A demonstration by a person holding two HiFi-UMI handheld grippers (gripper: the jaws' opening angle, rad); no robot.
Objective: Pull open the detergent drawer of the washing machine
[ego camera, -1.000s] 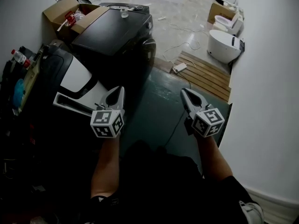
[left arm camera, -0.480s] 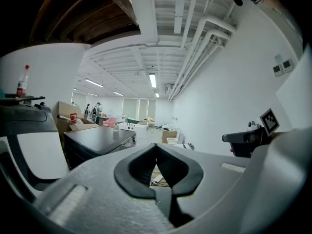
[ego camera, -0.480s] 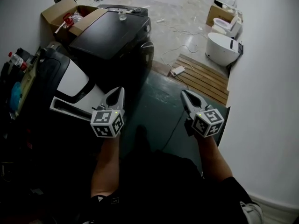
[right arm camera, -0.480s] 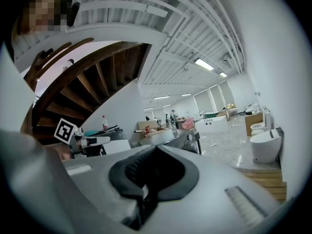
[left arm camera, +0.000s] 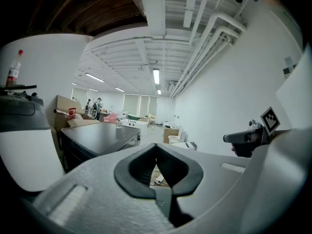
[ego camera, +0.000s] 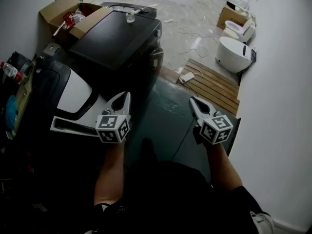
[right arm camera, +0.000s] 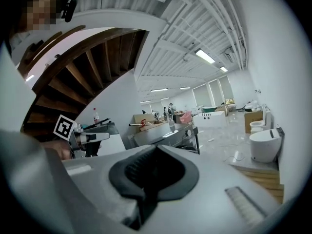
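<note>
Both bare forearms reach forward, left gripper [ego camera: 122, 100] and right gripper [ego camera: 196, 105] closed, empty.

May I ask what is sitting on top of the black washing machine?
A small clear container stands near the far edge of the washing machine. A flap of the cardboard box seems to cover the top's left edge.

cardboard box [ego camera: 59, 9], toilet [ego camera: 234, 54], wooden slats [ego camera: 215, 85]

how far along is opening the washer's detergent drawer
Nothing looks done: no drawer shows pulled out of the washing machine. In hand: the left gripper and right gripper, both shut and empty, hover short of it. To do: reach the drawer, grip it, pull it open.
</note>
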